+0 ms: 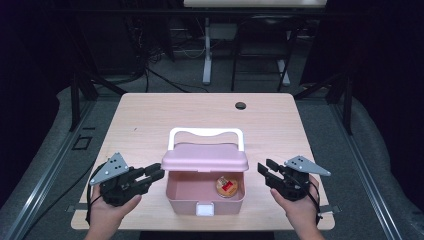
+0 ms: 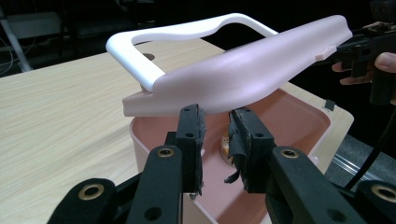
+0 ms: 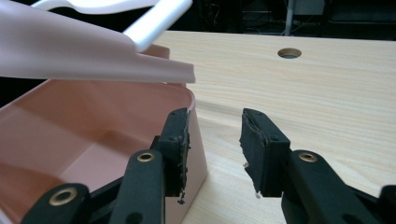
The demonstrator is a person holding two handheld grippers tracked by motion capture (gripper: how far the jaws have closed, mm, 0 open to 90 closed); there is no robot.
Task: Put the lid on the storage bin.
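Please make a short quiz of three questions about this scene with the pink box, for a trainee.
1. True or false: the lid of the box is fully shut.
2. Which gripper's jaws stand wider apart: A) left gripper, B) right gripper?
3. What lies inside the box, and toward which of the person's sides?

Key
1. False: the lid is raised, with its white handle behind it.
2. B. Neither gripper holds anything.
3. A small round item with a red patch, toward the right side; what it is cannot be told.
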